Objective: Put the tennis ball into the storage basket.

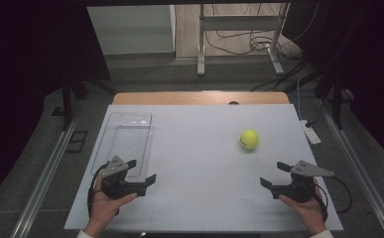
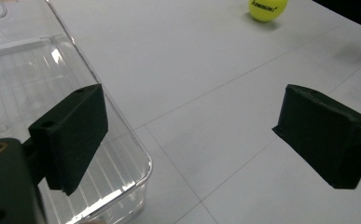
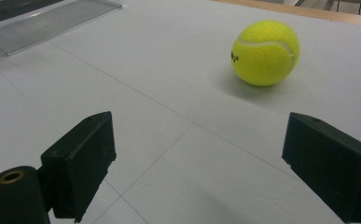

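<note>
Right jaws: you are holding the right gripper (image 3: 197, 163) with its two black pads standing wide apart and nothing between them, low over the table (image 1: 204, 203).
Left jaws: you are keeping the left gripper (image 2: 190, 140) spread just as wide and just as empty; its left-hand pad is hanging over the near corner of the clear tray (image 2: 38, 79).
Ball, seen from the right jaws: the tennis ball (image 3: 265, 52) is sitting ahead of the gap and a little toward the right-hand pad, near but not yet between the pads, resting free on the bare surface.
Ball, seen from the left jaws: it is lying well ahead and toward the right-hand pad, well apart from that gripper.
Tray, seen from the right jaws: it is lying far ahead to the left, apart from the ball.
How the ball is likely to handle: you are probably dealing with something light, with a fuzzy felt skin that should grip the pads well and a springy shell that gives a little under pressure. It is not fragile.
Main worry: being round and unblocked, it is likely to roll off if one pad nudges it first.
Where to take hold: you are best bringing the pads level to either side of its widest middle, so they are closing on both flanks together, not above centre where it could squirt downward.
</note>
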